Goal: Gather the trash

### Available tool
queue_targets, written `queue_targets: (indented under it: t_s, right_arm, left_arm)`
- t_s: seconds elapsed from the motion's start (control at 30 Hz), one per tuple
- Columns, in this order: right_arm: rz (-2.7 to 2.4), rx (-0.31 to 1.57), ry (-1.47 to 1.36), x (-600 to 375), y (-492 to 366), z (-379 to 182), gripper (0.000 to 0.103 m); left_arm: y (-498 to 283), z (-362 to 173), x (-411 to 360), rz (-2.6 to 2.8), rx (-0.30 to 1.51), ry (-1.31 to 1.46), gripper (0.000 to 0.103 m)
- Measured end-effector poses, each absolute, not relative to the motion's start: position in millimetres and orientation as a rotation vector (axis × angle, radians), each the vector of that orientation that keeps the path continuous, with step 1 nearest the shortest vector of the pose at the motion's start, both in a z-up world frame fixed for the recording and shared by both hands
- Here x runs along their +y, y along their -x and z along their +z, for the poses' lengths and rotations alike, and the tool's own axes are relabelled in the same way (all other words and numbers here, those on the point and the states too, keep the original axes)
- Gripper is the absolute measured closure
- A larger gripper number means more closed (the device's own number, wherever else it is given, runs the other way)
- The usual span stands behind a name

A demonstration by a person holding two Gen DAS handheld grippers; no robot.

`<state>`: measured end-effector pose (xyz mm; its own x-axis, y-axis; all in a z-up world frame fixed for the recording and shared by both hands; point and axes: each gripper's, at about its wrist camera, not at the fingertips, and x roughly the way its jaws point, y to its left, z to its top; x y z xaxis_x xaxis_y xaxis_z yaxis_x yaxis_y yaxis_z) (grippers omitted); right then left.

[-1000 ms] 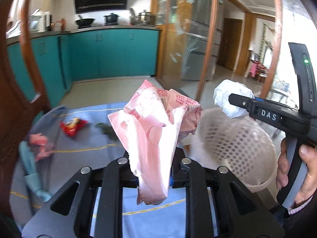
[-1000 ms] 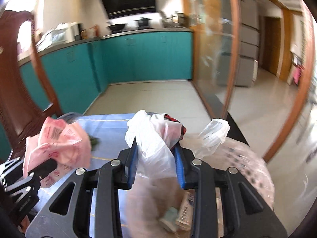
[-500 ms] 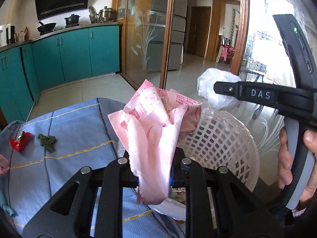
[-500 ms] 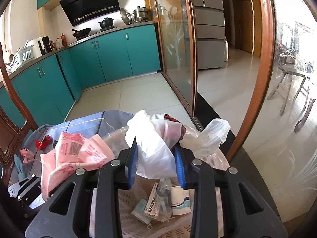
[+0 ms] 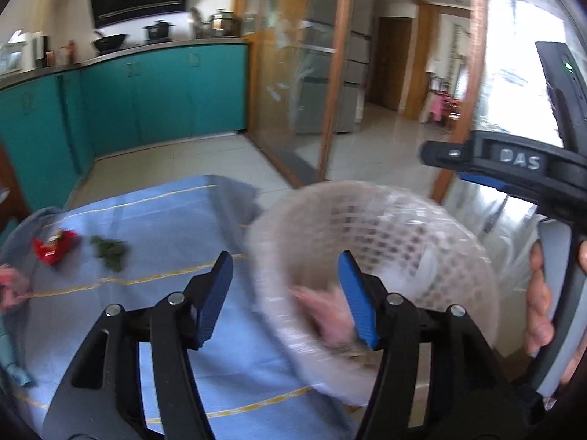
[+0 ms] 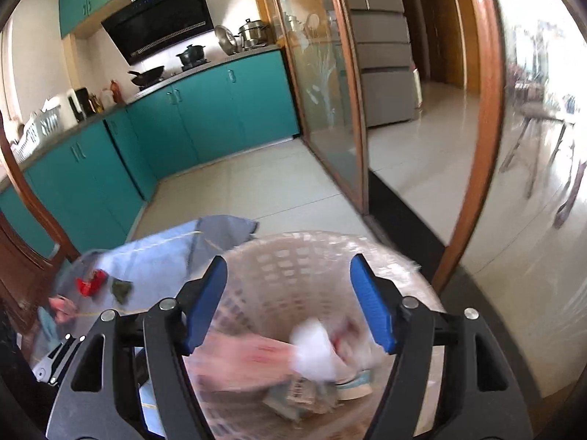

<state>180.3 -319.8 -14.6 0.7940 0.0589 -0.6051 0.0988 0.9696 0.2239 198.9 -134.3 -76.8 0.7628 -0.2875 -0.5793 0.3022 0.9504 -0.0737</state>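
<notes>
Both claws, left claw (image 5: 284,295) and right claw (image 6: 288,302), hang spread and empty over a white mesh basket (image 6: 293,256). Pink and white trash (image 6: 312,344) lies inside it. A red wrapper (image 5: 53,245) and green scrap (image 5: 110,251) remain on the blue-clothed counter (image 5: 165,220), so the job seems only partly done.

basket (image 6: 293,267): pale plastic lattice, lined with thin clear film. tablecloth (image 5: 176,227): soft matt blue cloth with yellow stitched lines. left gripper (image 5: 286,293) and right gripper (image 6: 290,300): matt black frames with bright metal rivets and ribbed blue pads. red wrapper (image 5: 55,245): shiny crumpled foil. cabinets (image 6: 220,110): smooth teal fronts. door frame (image 6: 488,110): varnished wood around glass. floor (image 6: 256,187): glossy pale tile.
</notes>
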Motion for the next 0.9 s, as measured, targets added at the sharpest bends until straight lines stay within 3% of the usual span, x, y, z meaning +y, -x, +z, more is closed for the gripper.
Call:
queue_targets:
  t_s: [0.1, 0.2, 0.3, 0.5, 0.63, 0.9]
  right_arm:
    - [0.015, 0.653, -0.246, -298, -188, -13, 0.034]
    - [0.092, 0.653, -0.221, -264, -200, -13, 0.034]
    - [0.216, 0.677, -0.203, -220, -211, -18, 0.035]
    - [0.435, 0.755, -0.167, -134, -234, -39, 0.035]
    - [0.49, 0.814, -0.123, -93, -243, -57, 0.035]
    - [0.551, 0.882, -0.042, -49, -260, -81, 0.035]
  left_arm:
    - [-200, -72, -96, -0.178, 0.652, -0.012, 0.039]
    - [-202, -69, -55, 0.0, 0.68, -0.051, 0.027]
    - [-207, -69, -1, 0.203, 0.684, -0.115, 0.027]
    - [-203, -82, 81, 0.384, 0.784, -0.084, 0.036]
    - [-197, -104, 91, 0.379, 0.87, -0.143, 0.046]
    - [-184, -131, 88, 0.269, 0.989, -0.131, 0.05]
